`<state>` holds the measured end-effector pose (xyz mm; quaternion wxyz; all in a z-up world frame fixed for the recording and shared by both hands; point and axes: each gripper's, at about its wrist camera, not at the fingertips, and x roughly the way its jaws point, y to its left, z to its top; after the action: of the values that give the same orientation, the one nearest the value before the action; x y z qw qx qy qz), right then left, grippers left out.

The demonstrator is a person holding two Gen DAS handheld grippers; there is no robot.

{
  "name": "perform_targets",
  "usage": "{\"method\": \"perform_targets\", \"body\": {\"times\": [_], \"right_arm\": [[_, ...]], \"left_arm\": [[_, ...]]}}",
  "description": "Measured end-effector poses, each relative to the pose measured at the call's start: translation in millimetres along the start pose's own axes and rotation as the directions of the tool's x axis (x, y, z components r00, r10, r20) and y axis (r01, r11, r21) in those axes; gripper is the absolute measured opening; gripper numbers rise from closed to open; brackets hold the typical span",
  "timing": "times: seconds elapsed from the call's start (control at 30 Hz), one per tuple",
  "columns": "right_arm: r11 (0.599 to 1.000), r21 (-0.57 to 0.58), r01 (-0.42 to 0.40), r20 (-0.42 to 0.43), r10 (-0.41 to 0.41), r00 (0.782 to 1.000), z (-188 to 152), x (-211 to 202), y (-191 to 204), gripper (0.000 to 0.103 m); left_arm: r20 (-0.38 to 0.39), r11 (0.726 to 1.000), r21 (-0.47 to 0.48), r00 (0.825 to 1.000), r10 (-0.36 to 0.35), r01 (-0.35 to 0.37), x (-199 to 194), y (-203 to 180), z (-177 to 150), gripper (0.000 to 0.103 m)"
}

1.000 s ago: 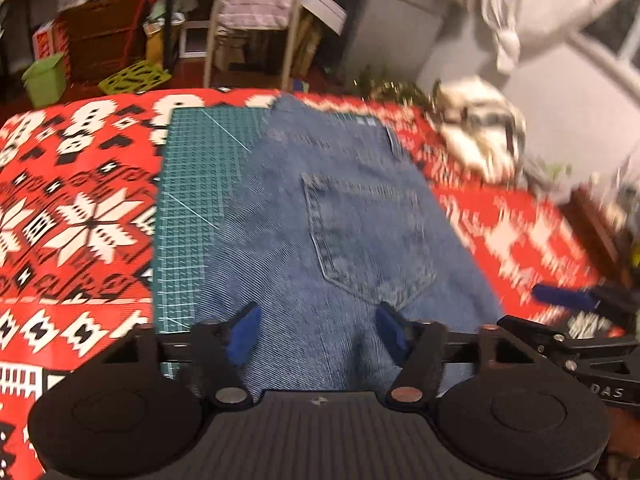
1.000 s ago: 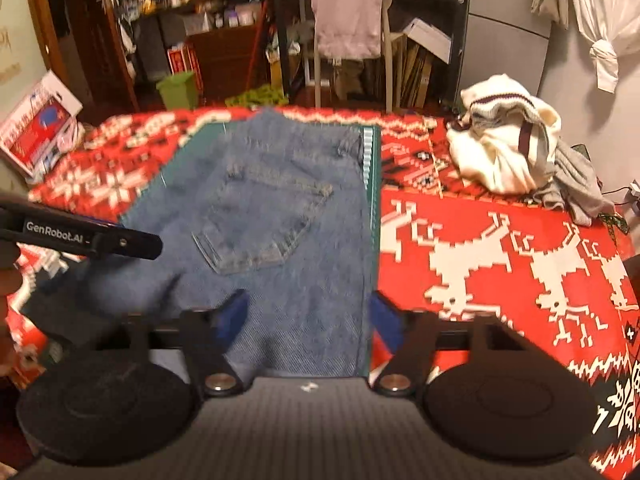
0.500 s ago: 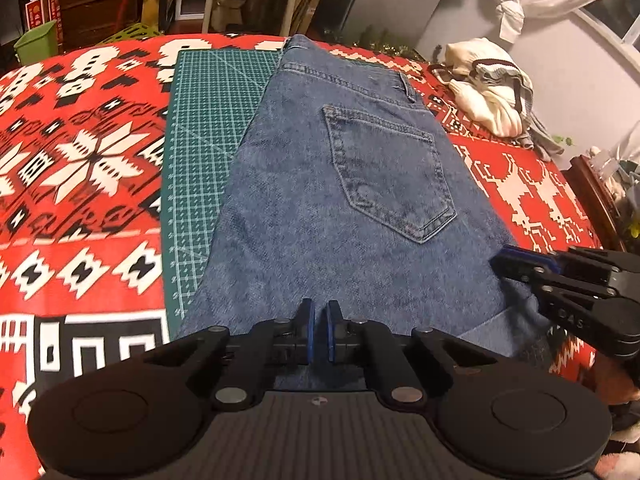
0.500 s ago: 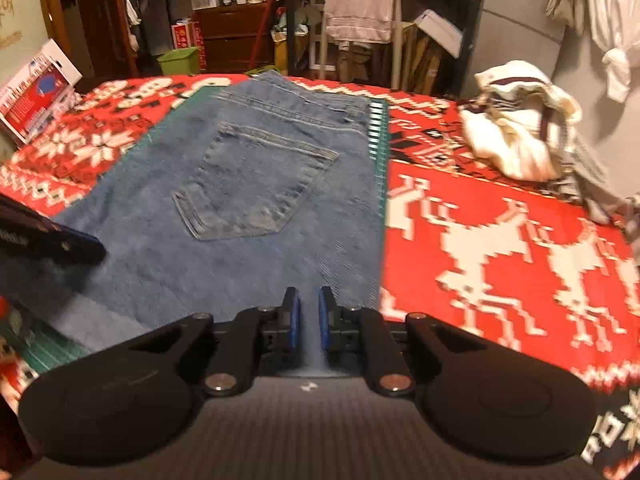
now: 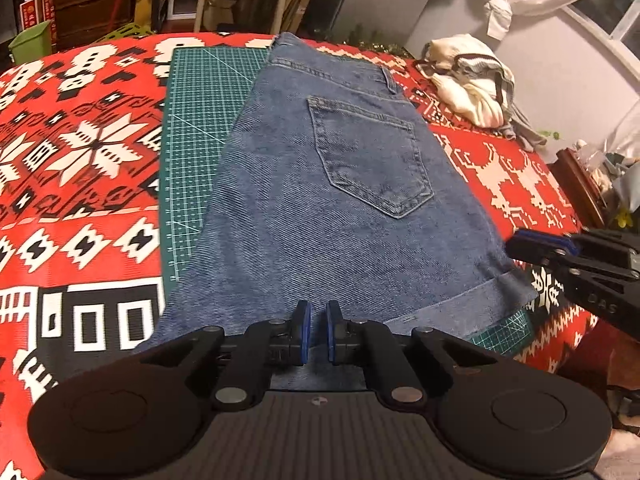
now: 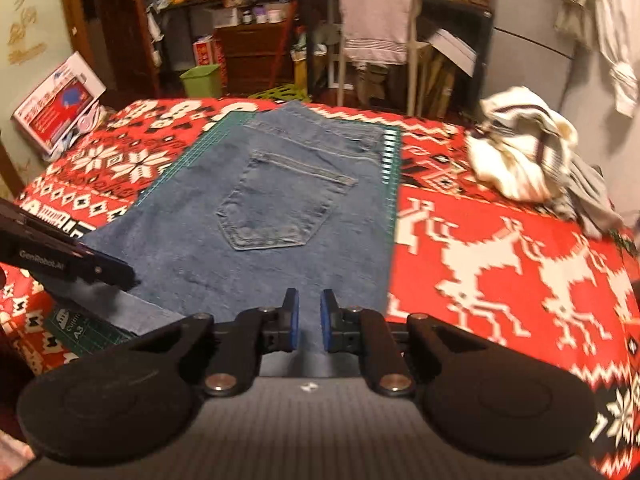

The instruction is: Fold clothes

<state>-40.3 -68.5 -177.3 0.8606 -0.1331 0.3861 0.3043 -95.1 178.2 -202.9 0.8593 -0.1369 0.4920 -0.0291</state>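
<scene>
The folded jeans (image 5: 320,184) lie back pocket (image 5: 372,160) up on a green cutting mat (image 5: 200,120), on the red patterned cloth (image 5: 72,152) covering the worktop. The left tool (image 5: 315,334) and right tool (image 6: 306,322) sit at the denim's near edge, fingers almost together; whether they pinch fabric is unclear. A cream sweater (image 6: 520,152) lies well apart.

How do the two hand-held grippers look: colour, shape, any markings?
Both the left hand-held gripper and the right hand-held gripper are black, with blue pads, round discs at each side, silver pivot screws and a ribbed body. One side reads "GenRobot.AI".
</scene>
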Motion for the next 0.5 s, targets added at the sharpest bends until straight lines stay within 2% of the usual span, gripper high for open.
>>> {"method": "perform_targets", "body": {"times": [0.1,0.27,0.5], "right_arm": [[1.000,0.010,0.011,-0.054,-0.011,0.999,-8,16,-3,0.011],[0.999,0.030,0.014,-0.027,-0.013,1.000,-30,5,-18,0.010],[1.000,0.027,-0.012,-0.026,0.013,1.000,-21,-9,-13,0.012]], "left_arm": [[-0.002,1.000,0.022,1.000,0.013,-0.013,3,-3,-2,0.008],[0.015,1.000,0.014,1.000,0.017,-0.017,-6,-1,-5,0.007],[0.038,1.000,0.003,0.999,0.022,-0.023,-20,2,-10,0.007]]}}
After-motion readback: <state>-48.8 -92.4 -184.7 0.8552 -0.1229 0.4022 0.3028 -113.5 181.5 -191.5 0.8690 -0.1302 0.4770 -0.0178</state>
